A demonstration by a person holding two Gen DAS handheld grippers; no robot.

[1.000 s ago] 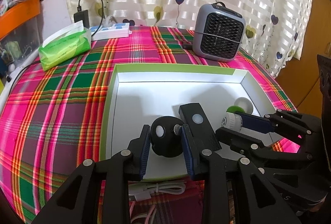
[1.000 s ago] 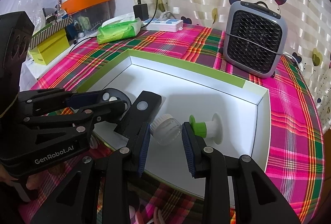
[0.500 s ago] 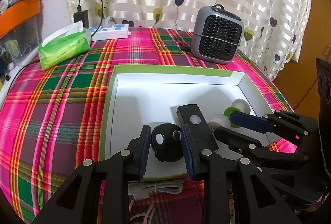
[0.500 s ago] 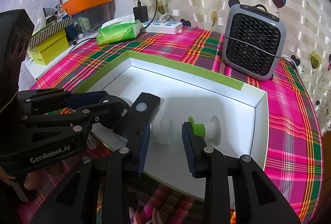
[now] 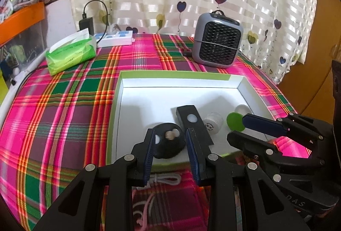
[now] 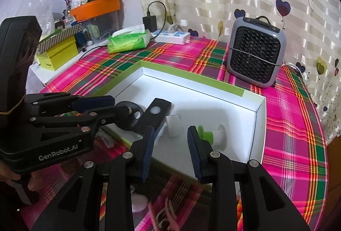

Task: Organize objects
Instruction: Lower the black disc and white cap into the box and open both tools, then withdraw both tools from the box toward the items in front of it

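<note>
Lying in the white box [image 5: 147,101] on the plaid tabletop [image 5: 64,107], near its front wall, are a black round gadget [image 5: 168,143], a black bar [image 5: 191,122], a white cap [image 5: 213,124] and a green-and-white spool [image 6: 213,135]. Both the left gripper [image 5: 170,154] and right gripper [image 6: 170,150] have fingers spread, pinching nothing. These look light, rigid and smooth, likely slippery; the round gadget is best pinched across its flanks.
</note>
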